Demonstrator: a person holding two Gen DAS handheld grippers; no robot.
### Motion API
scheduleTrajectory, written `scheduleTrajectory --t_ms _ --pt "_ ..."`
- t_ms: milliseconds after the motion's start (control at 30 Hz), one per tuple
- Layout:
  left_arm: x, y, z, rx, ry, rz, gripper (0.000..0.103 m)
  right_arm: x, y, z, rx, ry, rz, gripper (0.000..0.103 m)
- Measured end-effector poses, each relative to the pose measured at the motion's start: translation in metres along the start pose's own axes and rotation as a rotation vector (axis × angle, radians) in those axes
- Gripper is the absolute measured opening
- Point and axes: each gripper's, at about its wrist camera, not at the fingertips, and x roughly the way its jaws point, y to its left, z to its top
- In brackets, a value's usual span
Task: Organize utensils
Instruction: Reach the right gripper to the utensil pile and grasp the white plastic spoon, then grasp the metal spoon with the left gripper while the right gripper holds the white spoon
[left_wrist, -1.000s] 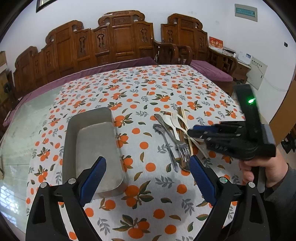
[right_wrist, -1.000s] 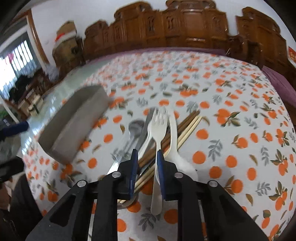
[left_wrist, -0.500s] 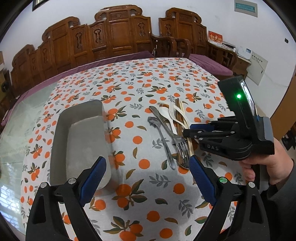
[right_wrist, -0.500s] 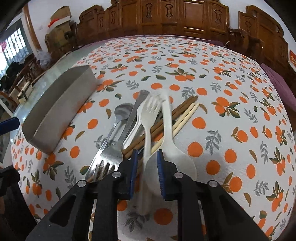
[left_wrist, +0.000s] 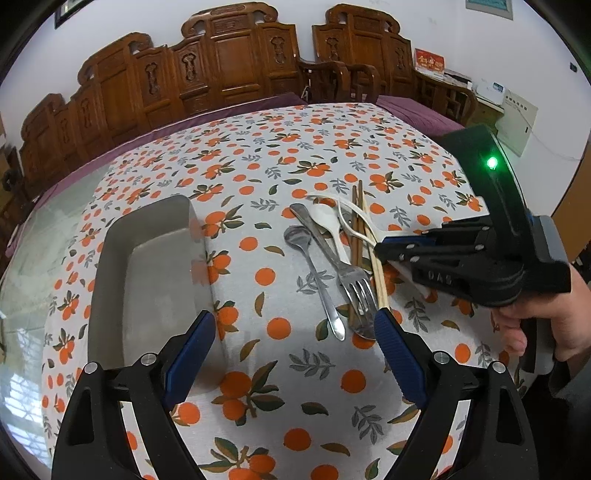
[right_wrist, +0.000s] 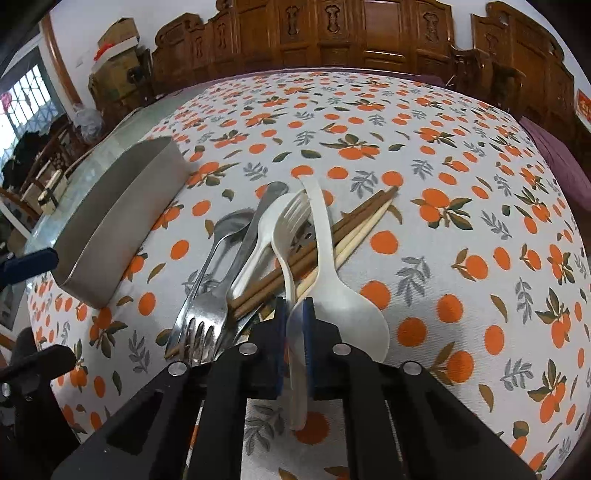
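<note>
On the desk (right_wrist: 461, 155) beside the tray (right_wrist: 122, 206), the white fork (right_wrist: 291, 258) is being pinched by the closing right claw (right_wrist: 294, 325); it should be lifted slowly. The left claw (left_wrist: 295, 354) is spread.

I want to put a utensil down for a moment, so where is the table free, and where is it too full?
Free: the cloth between the tray and the metal spoon, the far cloth beyond the utensil pile, and the tray's floor. Crowded: the pile, where the right gripper is closing on the white fork.

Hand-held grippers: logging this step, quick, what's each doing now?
Left hand-held gripper: open, empty.
Right hand-held gripper: closing on the white plastic fork handle.
</note>
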Motion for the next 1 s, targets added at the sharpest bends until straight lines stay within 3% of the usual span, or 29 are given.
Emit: scheduleTrajectory --t_ms 300,467,633,767,833,1000 --pt "0.014 0.004 0.000 -0.016 0.018 0.002 0.084 -0.021 -0.017 -0.001 0.068 -0.055 0.052 0.005" --pt "0.027 0.003 0.003 -0.007 0.032 0.010 0.083 -0.025 -0.030 -0.001 0.100 -0.068 0.033 0.005" --pt "0.038 0.007 0.010 -0.031 0.052 0.007 0.071 -0.033 -0.038 -0.001 0.124 -0.097 0.047 0.005" --pt "0.050 0.005 0.012 -0.030 0.075 -0.001 0.069 -0.033 -0.039 -0.001 0.124 -0.100 0.043 0.005" --pt "0.060 0.006 0.012 -0.044 0.104 -0.019 0.058 -0.034 -0.039 -0.001 0.122 -0.100 0.041 0.005" --pt "0.075 0.002 0.015 -0.049 0.124 -0.016 0.056 -0.032 -0.037 -0.001 0.116 -0.103 0.040 0.005"
